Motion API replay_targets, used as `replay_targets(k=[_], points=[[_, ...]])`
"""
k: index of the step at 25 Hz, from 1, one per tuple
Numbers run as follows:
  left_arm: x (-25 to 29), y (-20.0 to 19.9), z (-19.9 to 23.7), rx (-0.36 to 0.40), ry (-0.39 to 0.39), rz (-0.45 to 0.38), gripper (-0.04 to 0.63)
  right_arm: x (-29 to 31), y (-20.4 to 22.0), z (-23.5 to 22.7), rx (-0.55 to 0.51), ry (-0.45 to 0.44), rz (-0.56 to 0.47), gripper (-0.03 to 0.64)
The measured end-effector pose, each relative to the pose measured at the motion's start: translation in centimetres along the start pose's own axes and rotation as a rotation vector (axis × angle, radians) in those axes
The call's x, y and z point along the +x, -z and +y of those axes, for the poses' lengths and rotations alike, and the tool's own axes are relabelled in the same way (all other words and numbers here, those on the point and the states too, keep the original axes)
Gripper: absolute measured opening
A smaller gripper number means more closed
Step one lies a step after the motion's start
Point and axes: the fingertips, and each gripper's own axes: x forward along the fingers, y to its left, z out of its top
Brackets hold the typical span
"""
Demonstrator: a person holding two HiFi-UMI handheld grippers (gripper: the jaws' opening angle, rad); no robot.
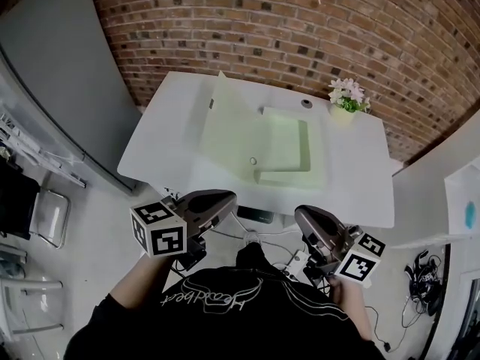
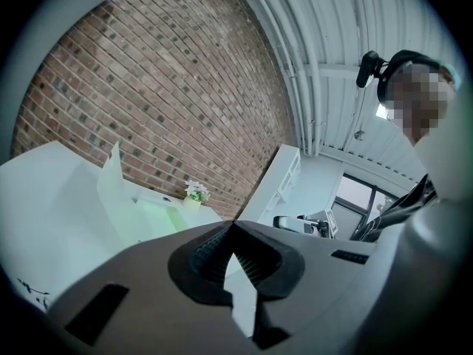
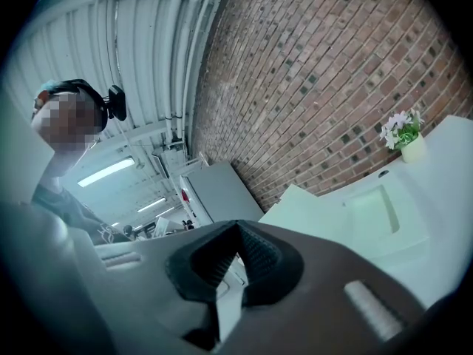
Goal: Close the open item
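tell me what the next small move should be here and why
Probably bring the left tool forward over the table to the outer face of the lid. The green box lies open with its lid standing up along its left side. The left tool and the right tool are both shut, empty and short of the table edge.

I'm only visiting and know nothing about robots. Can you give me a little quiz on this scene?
1. True or false: the pale green folder on the white table lies open.
2. What stands near the table's far right corner? A) flower pot B) mug C) lamp
3. Fill in: the left tool and the right tool both have their jaws ___.
Key: 1 true; 2 A; 3 shut.
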Motion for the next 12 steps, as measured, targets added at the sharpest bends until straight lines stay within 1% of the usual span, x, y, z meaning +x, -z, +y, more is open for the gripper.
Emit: replay_targets(k=[12], points=[[1.7,0.3,7.2,-0.099,-0.151,0.019,0.002,2.1,-1.7,-6.8,0.072,0.002,0.057,0.003]])
